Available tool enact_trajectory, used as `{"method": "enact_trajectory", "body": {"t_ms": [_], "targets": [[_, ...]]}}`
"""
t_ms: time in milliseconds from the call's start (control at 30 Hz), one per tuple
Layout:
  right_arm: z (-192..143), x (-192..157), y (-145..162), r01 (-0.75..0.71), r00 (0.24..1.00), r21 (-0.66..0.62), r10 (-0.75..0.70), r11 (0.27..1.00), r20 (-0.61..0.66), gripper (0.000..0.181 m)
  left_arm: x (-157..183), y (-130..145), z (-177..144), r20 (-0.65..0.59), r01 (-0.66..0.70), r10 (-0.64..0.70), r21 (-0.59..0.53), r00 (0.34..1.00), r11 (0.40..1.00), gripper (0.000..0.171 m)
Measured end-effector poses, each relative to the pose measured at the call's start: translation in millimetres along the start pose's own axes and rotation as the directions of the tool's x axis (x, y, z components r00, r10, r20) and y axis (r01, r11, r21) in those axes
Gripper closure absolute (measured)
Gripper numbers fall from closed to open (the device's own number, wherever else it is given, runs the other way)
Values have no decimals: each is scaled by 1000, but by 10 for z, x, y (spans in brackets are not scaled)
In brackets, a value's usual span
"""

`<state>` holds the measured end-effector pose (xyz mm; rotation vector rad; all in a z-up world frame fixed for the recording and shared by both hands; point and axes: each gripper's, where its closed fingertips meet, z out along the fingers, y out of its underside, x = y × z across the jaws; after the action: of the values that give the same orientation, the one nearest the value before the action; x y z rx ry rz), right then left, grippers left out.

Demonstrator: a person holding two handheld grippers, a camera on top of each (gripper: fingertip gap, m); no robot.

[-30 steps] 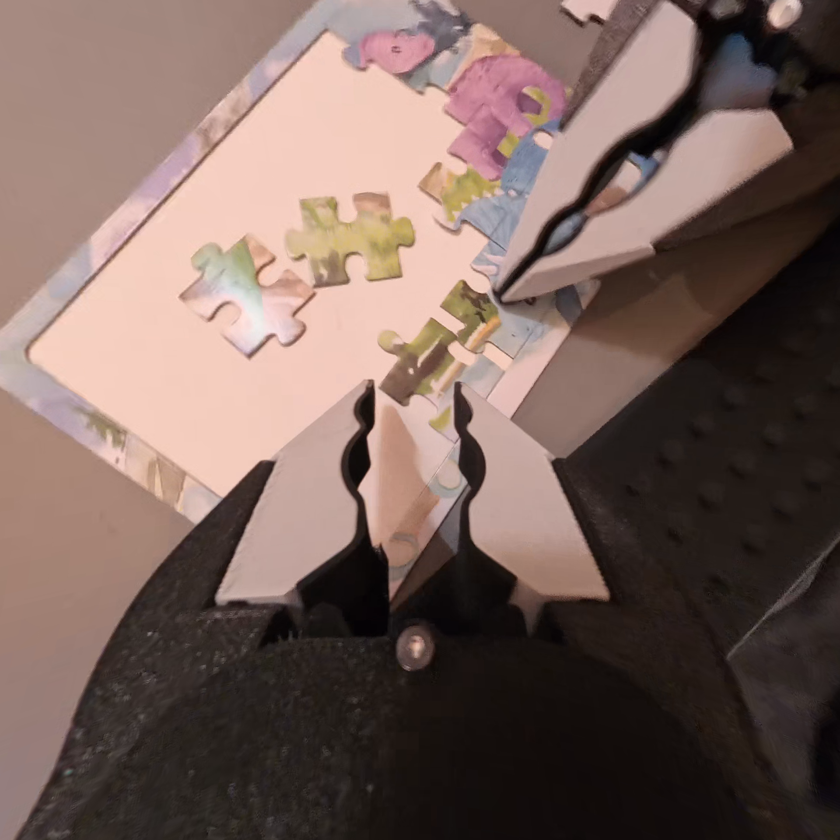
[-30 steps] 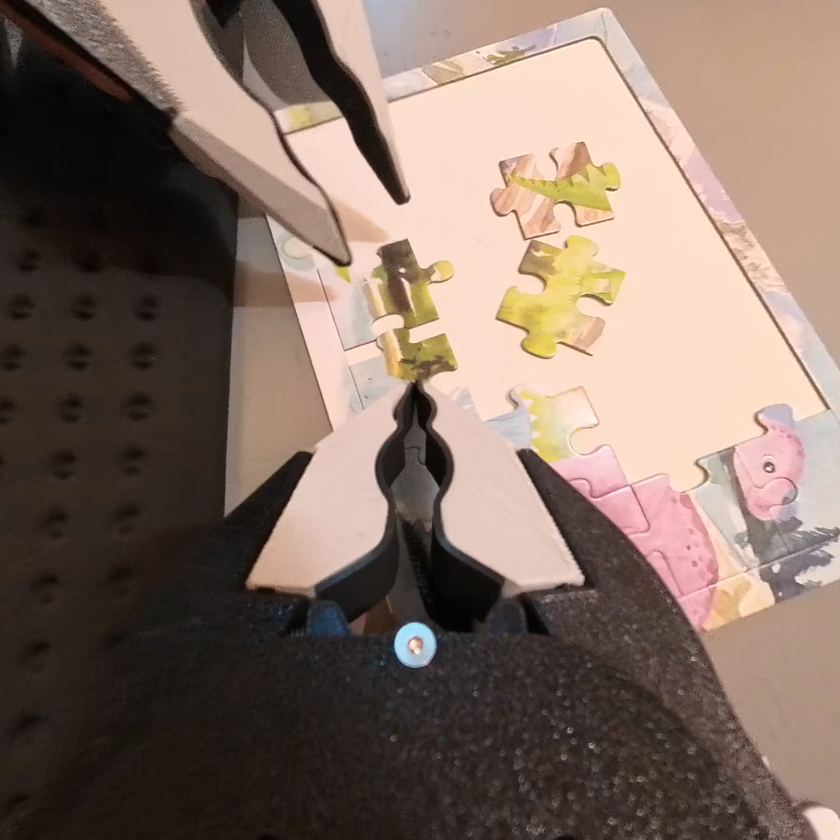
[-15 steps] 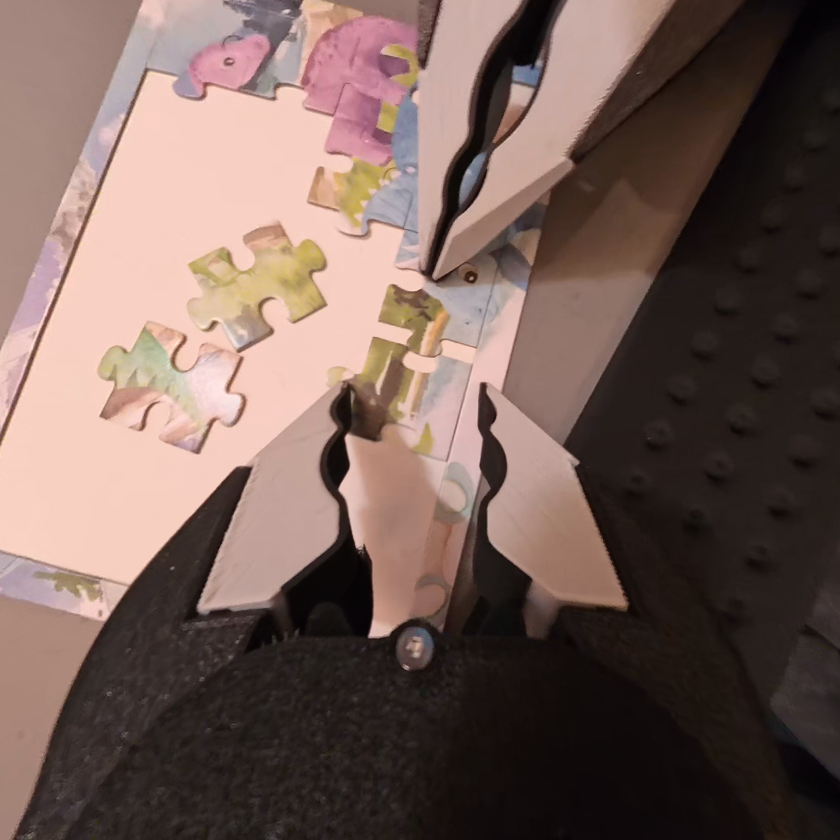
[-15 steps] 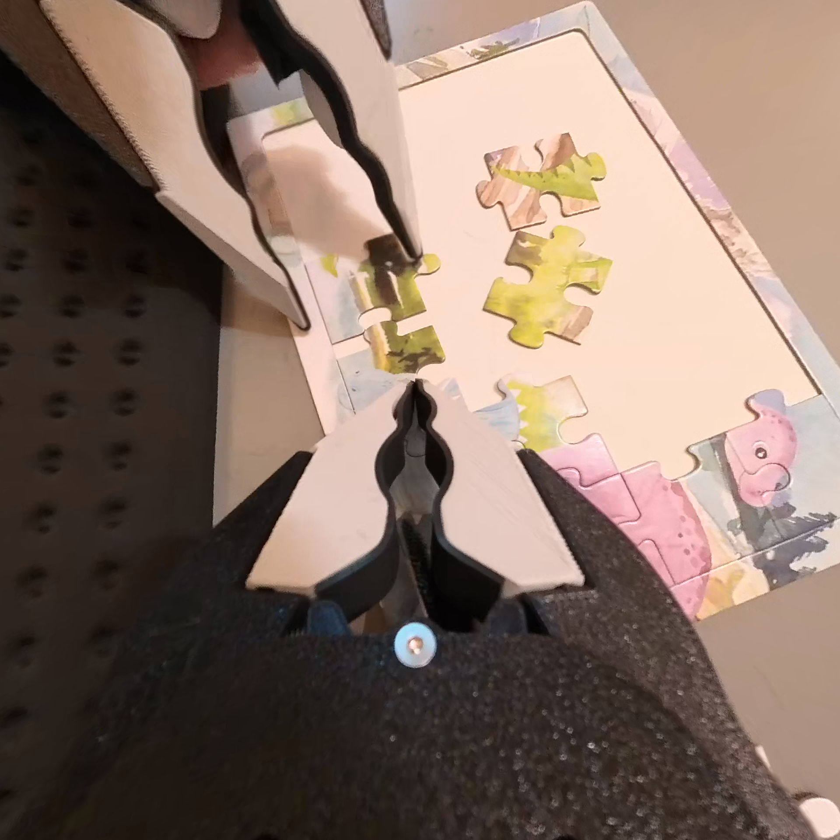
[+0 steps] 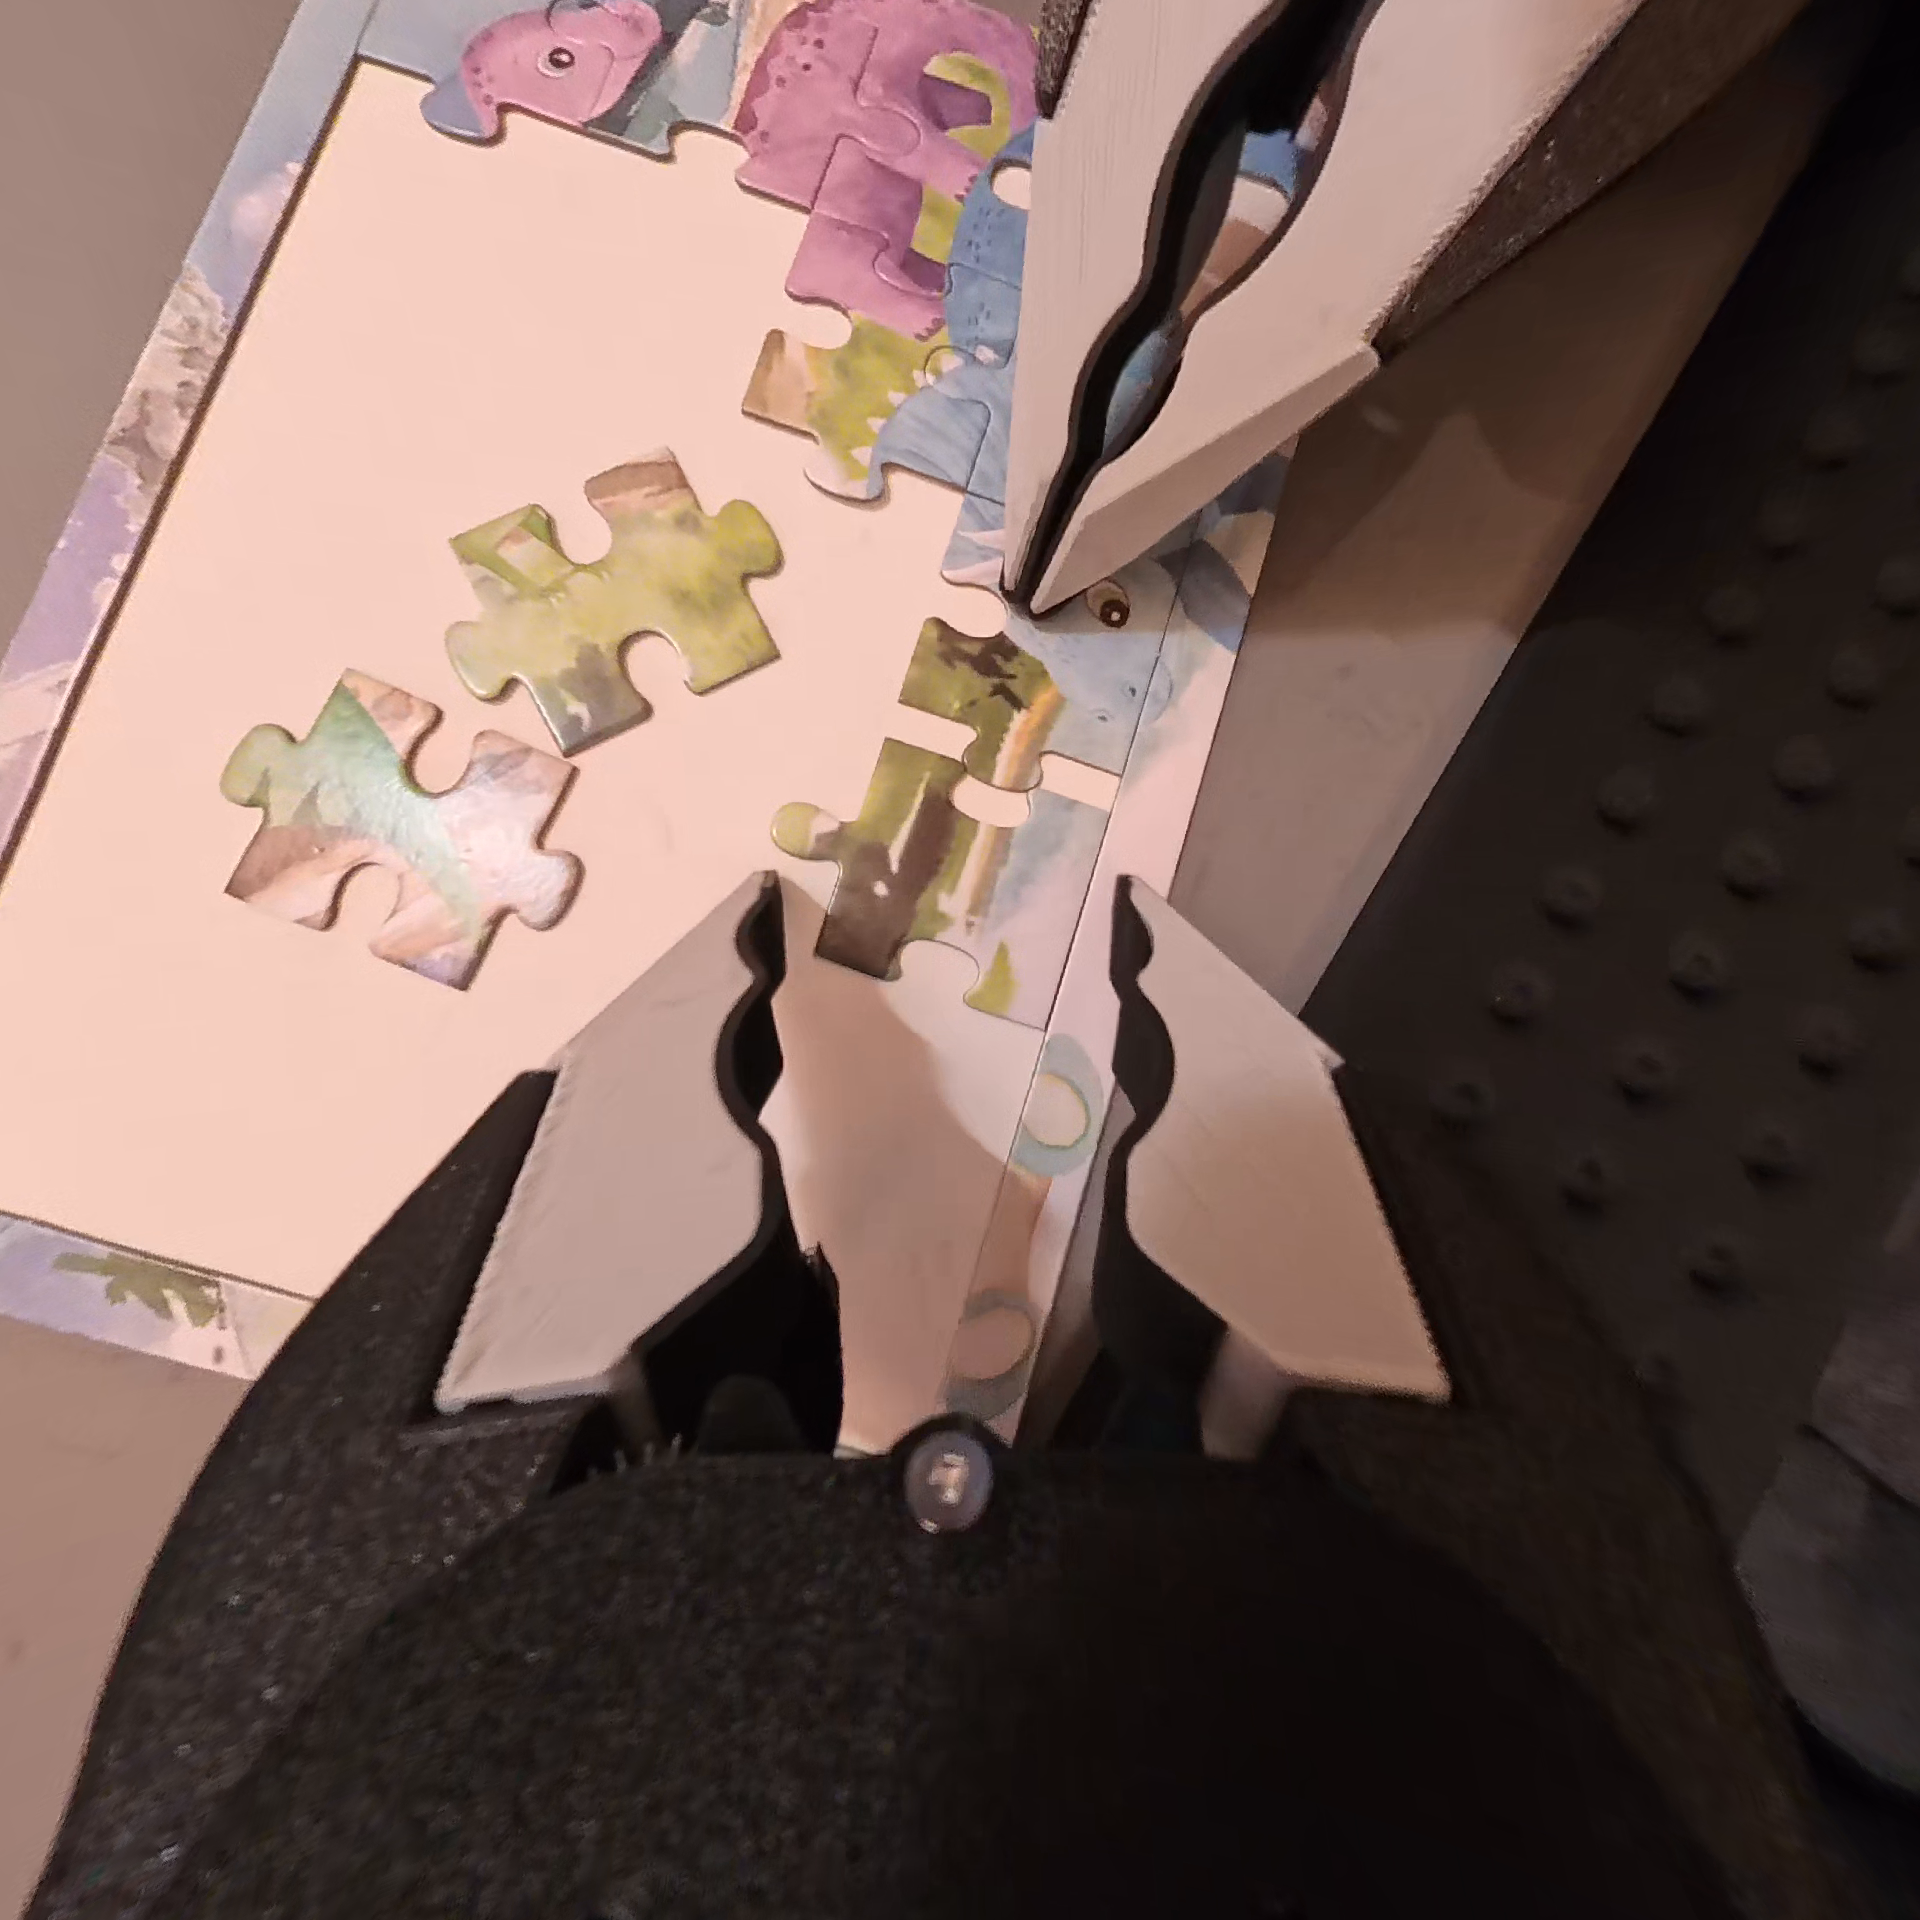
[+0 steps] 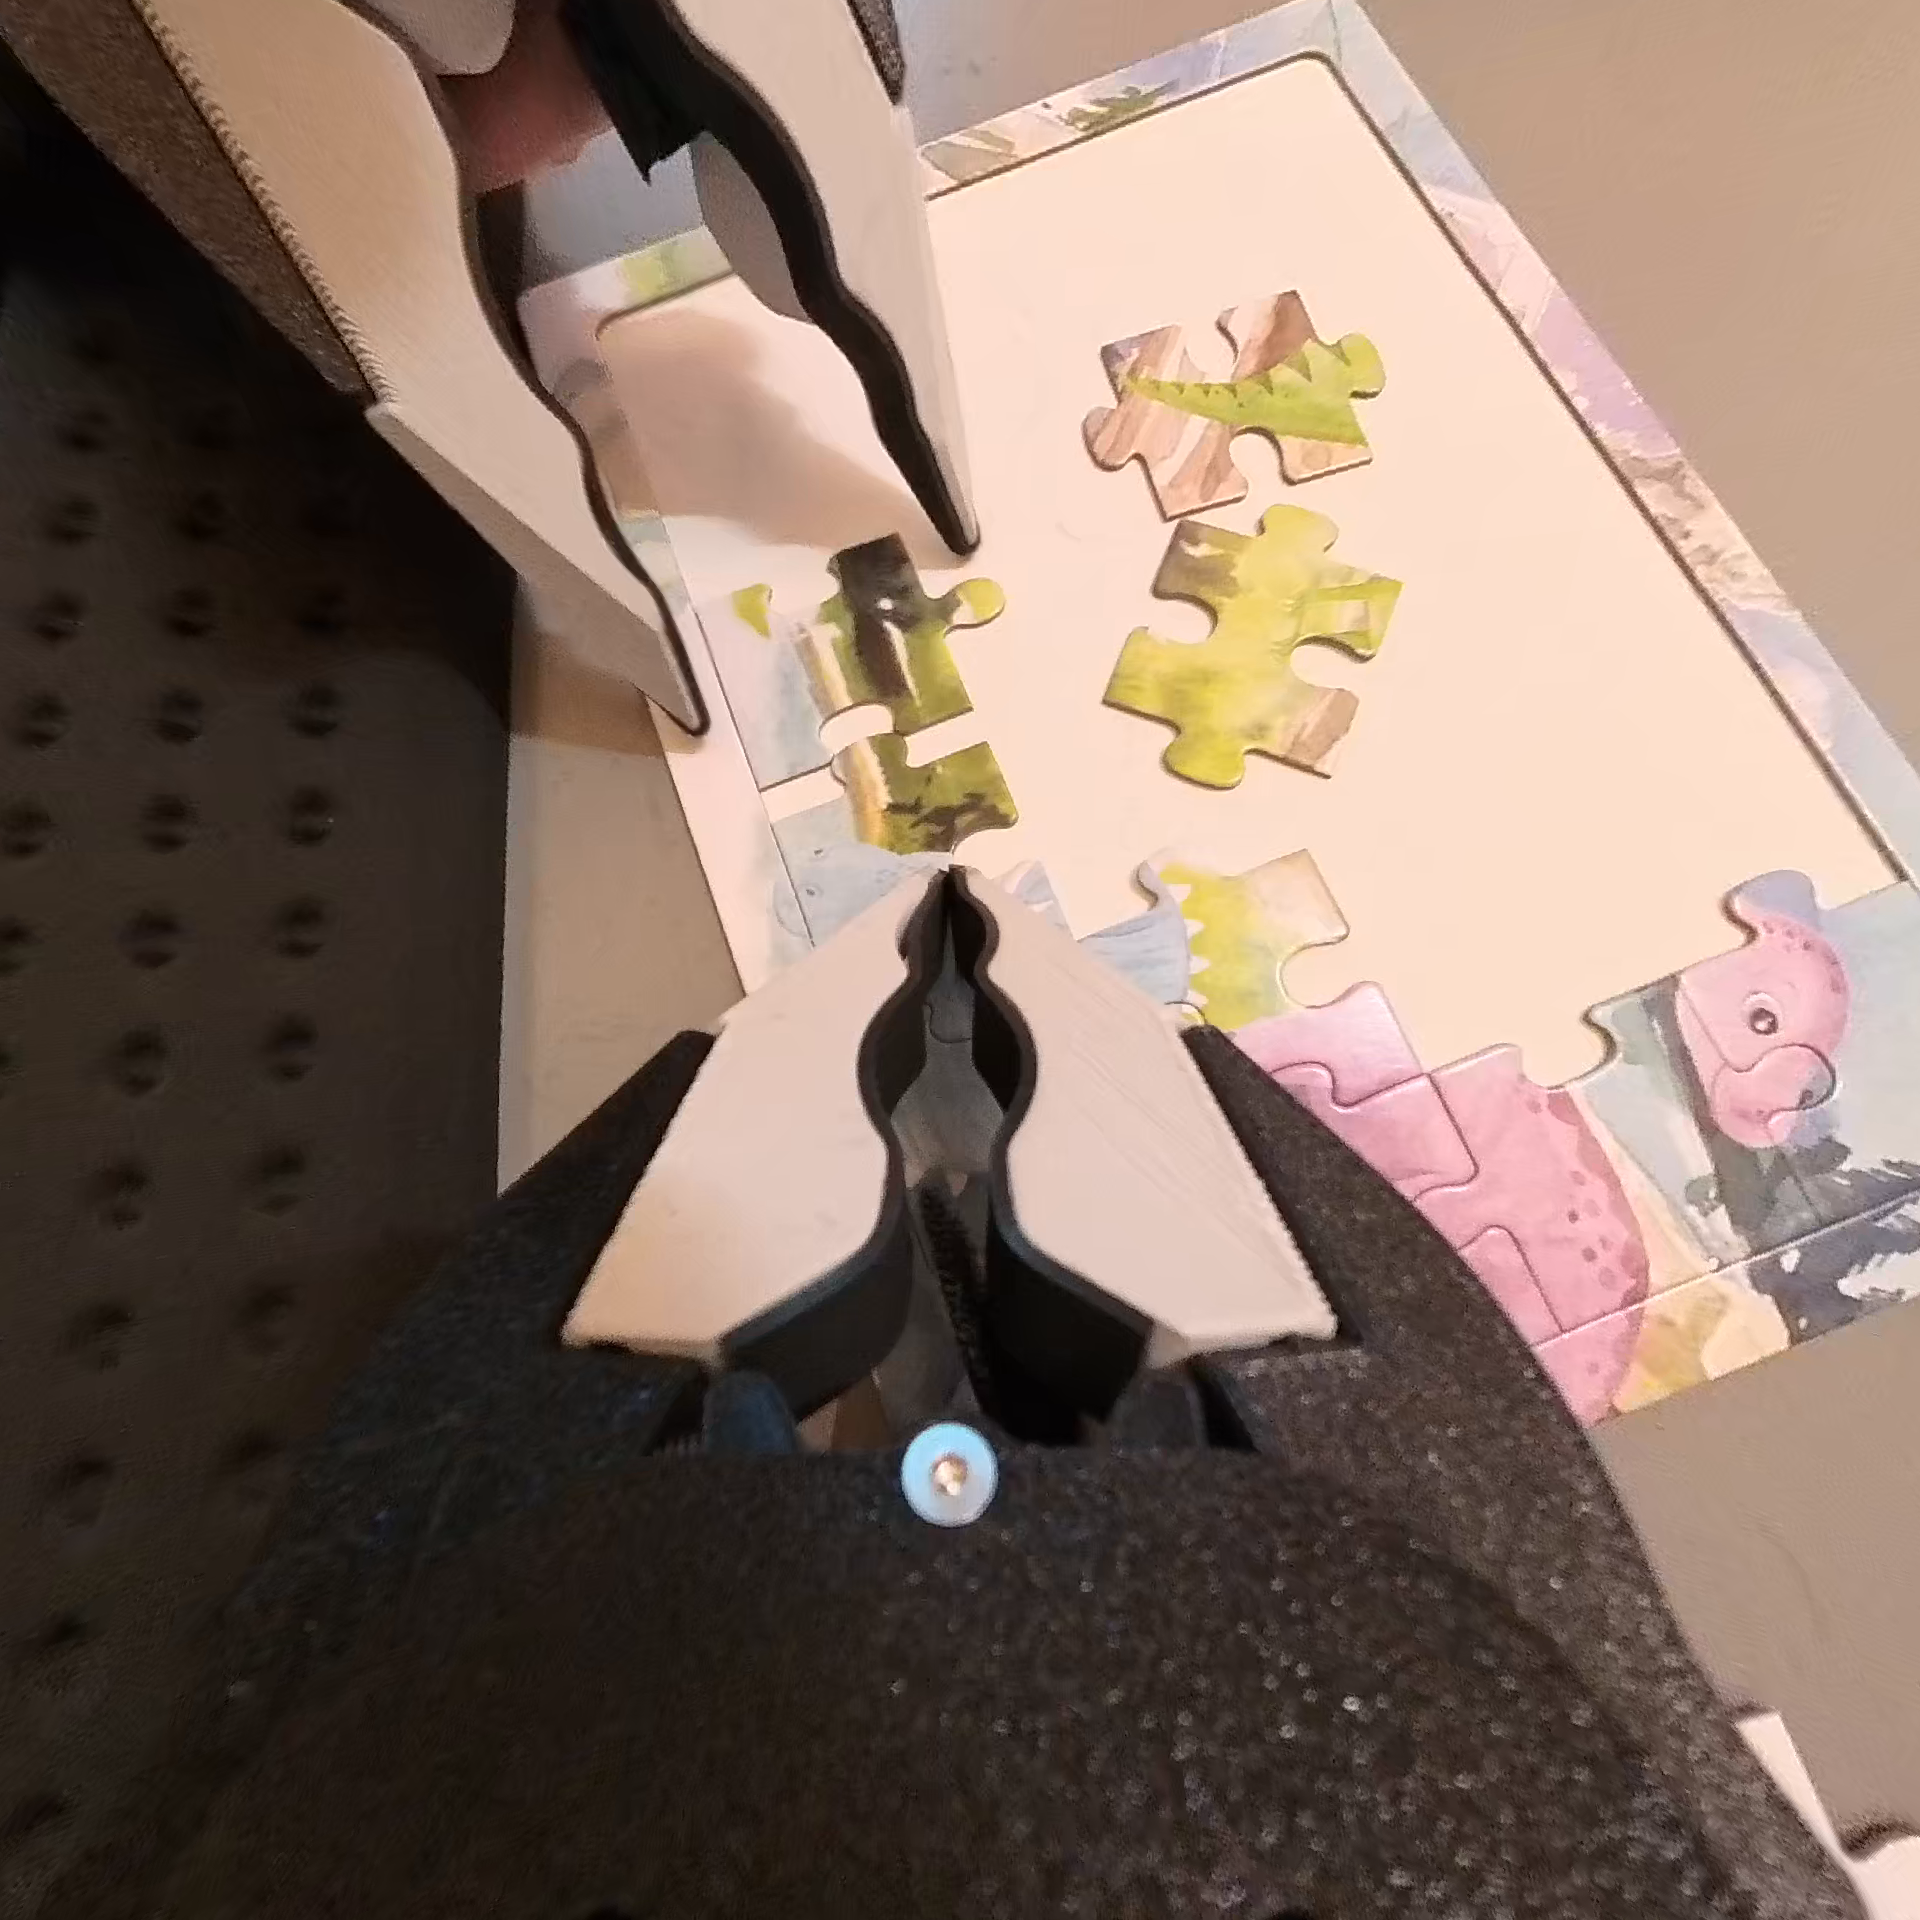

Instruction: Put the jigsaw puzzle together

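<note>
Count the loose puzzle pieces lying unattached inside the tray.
2. A green piece lies mid-tray; a green-and-pink one sits beside it, nearer the tray's far border. More may be hidden under the tongs.

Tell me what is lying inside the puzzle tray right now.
Inside the puzzle tray lie two loose green pieces, apart from each other, plus joined pieces along two sides, showing a pink dinosaur. Both sets of jaws cover parts of the tray.
</note>
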<state>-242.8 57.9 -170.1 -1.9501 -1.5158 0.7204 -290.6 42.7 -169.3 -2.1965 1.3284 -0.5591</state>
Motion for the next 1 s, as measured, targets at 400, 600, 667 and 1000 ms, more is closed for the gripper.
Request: {"method": "enact_trajectory", "body": {"t_ms": [400,600,667,1000], "targets": [[1,0,2,-1,1000,-6,1,1000,-14,181,87,-1,-13,-19,44,-44,-3,999,999,109],[0,-1,1,4,1000,-7,-4,1000,-19,181,114,-20,-17,-14,32,-32,1,999,999,108],[-1,-2,1,1,1000,-7,-1,1000,-18,181,211,-78,-36,-68,38,-36,29,997,999,123],[-5,-4,1,3,1000,-8,-3,1000,-21,181,-32,-49,-3,30,16,-17,26,999,1000,104]]}}
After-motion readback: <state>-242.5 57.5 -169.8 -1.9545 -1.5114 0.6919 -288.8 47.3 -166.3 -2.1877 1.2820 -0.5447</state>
